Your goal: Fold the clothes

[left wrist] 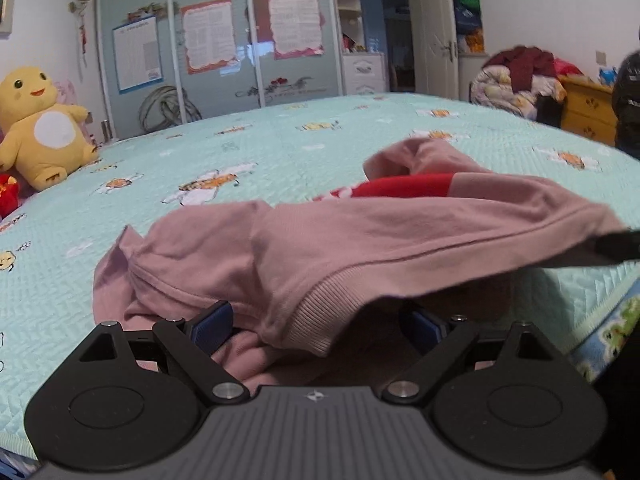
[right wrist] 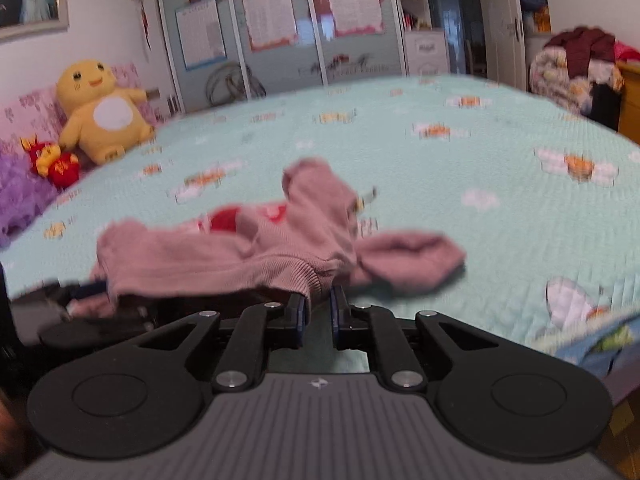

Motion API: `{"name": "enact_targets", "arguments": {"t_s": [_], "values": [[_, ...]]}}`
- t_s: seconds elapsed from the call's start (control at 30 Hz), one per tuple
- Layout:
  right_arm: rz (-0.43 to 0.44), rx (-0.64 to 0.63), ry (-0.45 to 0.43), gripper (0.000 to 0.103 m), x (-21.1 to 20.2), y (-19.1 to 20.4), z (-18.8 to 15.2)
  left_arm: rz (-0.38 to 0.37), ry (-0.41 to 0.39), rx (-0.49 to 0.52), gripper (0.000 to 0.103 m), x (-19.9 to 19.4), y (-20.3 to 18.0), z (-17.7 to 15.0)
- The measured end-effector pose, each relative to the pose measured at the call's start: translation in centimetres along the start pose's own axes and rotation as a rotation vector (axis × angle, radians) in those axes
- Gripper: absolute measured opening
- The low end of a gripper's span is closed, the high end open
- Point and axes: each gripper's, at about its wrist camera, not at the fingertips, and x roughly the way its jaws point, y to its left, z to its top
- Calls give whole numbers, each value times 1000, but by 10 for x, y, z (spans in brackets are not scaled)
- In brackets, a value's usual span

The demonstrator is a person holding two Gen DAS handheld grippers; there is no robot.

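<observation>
My left gripper (left wrist: 316, 328): black linkage arms, blue pads (left wrist: 212, 326), jaws standing wide. Pink cloth bunches between them; the ribbed hem hangs over the gap without being pinched. The right-hand pad is mostly shadowed under the cloth.

My right gripper (right wrist: 319, 314): same build, jaws drawn close, nipping the ribbed hem of the sweater (right wrist: 256, 256) at its near edge. Both tools tilt downward toward the bed.

Sweater: dusty pink knit, soft, ribbed cuffs and hem, a red patch (left wrist: 408, 186) near its middle. It lies crumpled at the near edge of the bed (left wrist: 280, 140), one side lifted in a taut sheet. One sleeve (right wrist: 412, 258) trails off to the right, flat on the cover. In the left view a dark shape (left wrist: 616, 246) holds the lifted corner at the frame's right edge; it is cut off there.

Bed: pale green quilted cover, printed with white and orange figures.

Far left corner: yellow plush (left wrist: 38, 128), rounded, white belly; a small red toy (right wrist: 56, 164) beside it.

Beyond the far edge: sliding wardrobe doors (left wrist: 216, 48) with posters, glossy.

Far right: heaped clothes (left wrist: 520, 76), wooden drawers (left wrist: 588, 110).

The right view is blurred; prints and edges smear.
</observation>
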Motion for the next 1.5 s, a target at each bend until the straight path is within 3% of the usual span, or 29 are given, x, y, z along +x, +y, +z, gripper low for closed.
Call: {"name": "enact_targets", "arguments": {"t_s": [0.07,0.13,0.23,0.3,0.6,1.5], "values": [[0,9,44,19,10,0,-9,4,27,16,93,7,-1,-4],[-17,3,90,45,20,3,-15,16,42,44,95,13,-4,-8],[-71,-45,117,64,27,12,-18,20,44,30,99,16,-1,-10],[-85,-72,135,70,32,17,-21,14,45,3,102,18,3,-12],[-117,-157,230,73,46,26,-33,19,8,-16,103,19,2,-21],[-131,-219,236,75,49,34,-37,24,-2,-10,103,19,3,-23]]}}
